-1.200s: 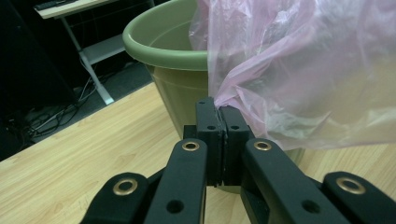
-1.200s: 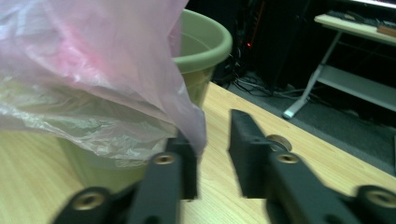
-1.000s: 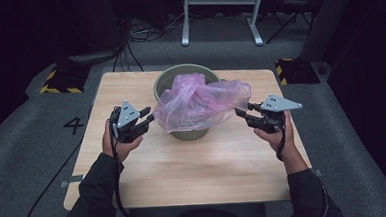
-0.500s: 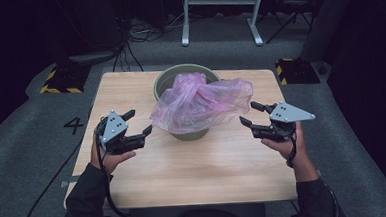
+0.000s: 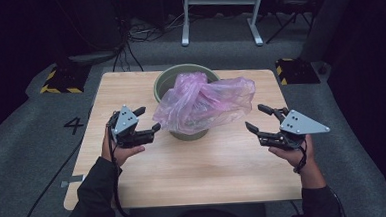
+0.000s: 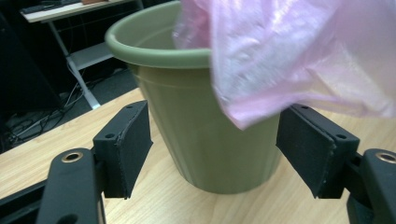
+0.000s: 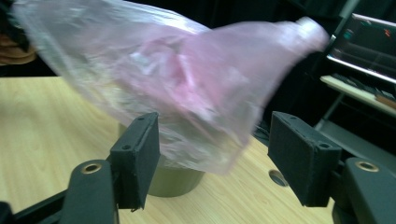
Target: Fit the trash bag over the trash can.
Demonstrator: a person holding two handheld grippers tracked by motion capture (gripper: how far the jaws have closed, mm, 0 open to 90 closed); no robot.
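A green plastic pot (image 5: 172, 79) stands at the middle back of the wooden table (image 5: 204, 168). A pink see-through bag (image 5: 205, 100) lies crumpled over its mouth and spills to the front and right. My left gripper (image 5: 148, 119) is just left of the pot, open, its jaws having just been opening. In the left gripper view the pot (image 6: 196, 135) and the bag's hanging corner (image 6: 289, 51) lie beyond the pads, untouched. My right gripper (image 5: 255, 117) is right of the bag, open, its jaws still widening lately. The bag (image 7: 187, 88) floats past its pads, free of them.
The table's front half is bare wood. A small round hole (image 7: 275, 177) sits in the tabletop near the right side. Behind the table stand a white metal frame (image 5: 221, 12), floor cables and two yellow-black striped blocks (image 5: 59, 80).
Both grippers were at the bag's two ends a second ago. Their jaws have since spread, and both hands have drawn outward and nearer the person. The bag has slumped onto the pot.
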